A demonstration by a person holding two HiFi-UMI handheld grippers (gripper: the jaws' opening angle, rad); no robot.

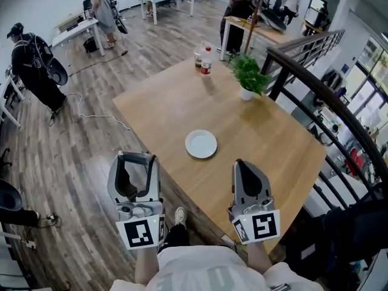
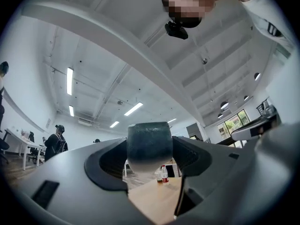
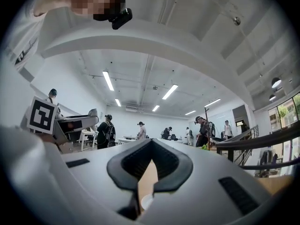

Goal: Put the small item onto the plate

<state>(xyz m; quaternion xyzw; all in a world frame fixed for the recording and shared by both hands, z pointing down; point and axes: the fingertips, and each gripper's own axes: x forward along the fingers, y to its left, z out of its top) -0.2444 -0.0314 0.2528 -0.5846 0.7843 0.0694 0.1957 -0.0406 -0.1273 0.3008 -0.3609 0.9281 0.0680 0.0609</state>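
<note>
– While your left gripper (image 1: 134, 162) hangs off the table's near edge, at 7 o'clock of the plate, you have its jaws pinched on the small dark item (image 2: 150, 146). By the look of it, you are in the carry. The item is gripped and in the air, over the floor rather than the table (image 1: 267, 144).

– And your right gripper (image 1: 245, 167) sits over the near edge at 5 o'clock of the plate, jaws pressed together on nothing. You likely need nothing from it in this step.

– The plate (image 1: 200, 143) lies bare at mid-table. Your next move probably runs toward 1 o'clock: lift over the table's edge, cross to the plate's middle, come down low, and only then spread the jaws.

– Mind that edge on the way in, since it is the one thing between the item and the plate. Past it you have open wood all round the plate.

– Farther out, the bottle (image 1: 206, 61) and the cup (image 1: 198, 58) just beside it stand at the far corner, 12 o'clock. The potted plant (image 1: 250, 76) stands at 1 o'clock. All are well apart from your path.

– The dark railing (image 1: 315, 96) runs beyond the table's right side, 2 to 3 o'clock. People stand across the room, far from your reach.
</note>
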